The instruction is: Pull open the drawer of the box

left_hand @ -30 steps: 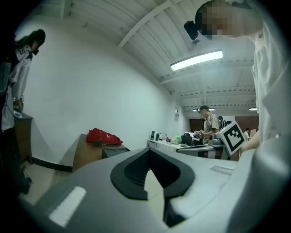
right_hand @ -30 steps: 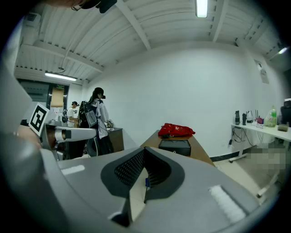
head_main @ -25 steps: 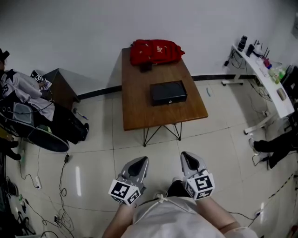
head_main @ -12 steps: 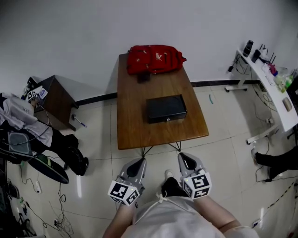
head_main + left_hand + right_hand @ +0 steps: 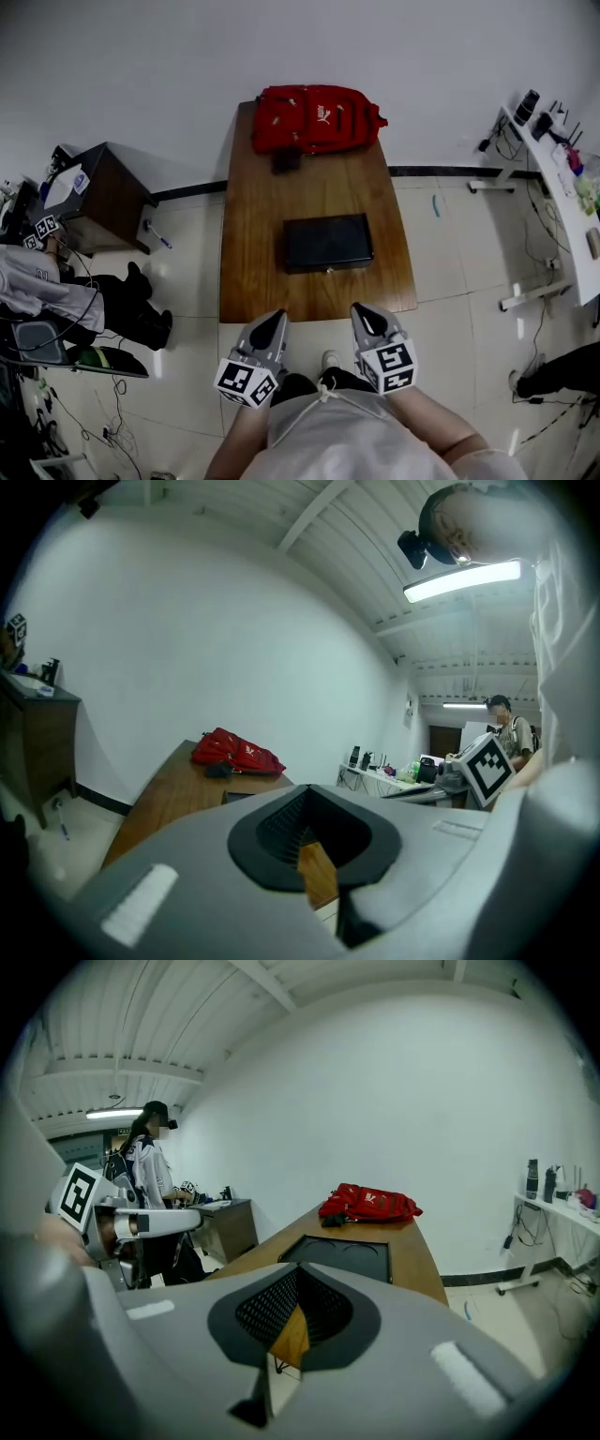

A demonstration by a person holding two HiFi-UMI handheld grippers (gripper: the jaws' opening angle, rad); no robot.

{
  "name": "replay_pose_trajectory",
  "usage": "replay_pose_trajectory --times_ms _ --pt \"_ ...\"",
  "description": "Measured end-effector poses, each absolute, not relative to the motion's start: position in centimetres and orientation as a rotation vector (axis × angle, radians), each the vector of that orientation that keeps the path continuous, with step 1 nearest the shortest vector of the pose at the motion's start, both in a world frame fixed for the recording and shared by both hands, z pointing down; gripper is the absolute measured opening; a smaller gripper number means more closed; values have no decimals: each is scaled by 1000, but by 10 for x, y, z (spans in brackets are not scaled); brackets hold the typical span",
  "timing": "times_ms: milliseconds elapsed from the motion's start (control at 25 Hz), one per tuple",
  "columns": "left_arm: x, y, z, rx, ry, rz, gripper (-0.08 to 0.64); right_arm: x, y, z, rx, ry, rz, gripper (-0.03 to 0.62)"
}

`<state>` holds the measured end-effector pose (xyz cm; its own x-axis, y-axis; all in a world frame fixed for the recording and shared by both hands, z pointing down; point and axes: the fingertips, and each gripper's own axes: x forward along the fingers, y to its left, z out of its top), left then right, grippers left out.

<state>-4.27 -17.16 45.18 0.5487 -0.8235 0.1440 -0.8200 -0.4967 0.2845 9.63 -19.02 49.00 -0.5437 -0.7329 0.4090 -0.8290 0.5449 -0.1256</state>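
Black box (image 5: 328, 243) sits mid-table, its drawer front facing near and not yet pulled. The wooden table (image 5: 246, 262) now lies closer, its near edge reaching the left gripper (image 5: 273, 320) and right gripper (image 5: 365, 315), both closed tight and empty. Bare wood rings the box; the red backpack (image 5: 317, 118) lies well apart at the far end.

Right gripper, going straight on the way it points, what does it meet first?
Probably the front of the flat black box on the brown wooden table; the right gripper seems to clear the table's near edge, though height is unclear.
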Motion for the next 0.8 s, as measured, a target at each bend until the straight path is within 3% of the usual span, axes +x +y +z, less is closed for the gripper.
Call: replay_pose_trajectory --times_ms 520,800 --pt "-42 -229 502 2403 -1248 120 5 76 -252 564 1268 -2271 625 8" --pt "-44 -252 525 2379 -1183 115 5 65 -285 610 1309 -2158 710 40"
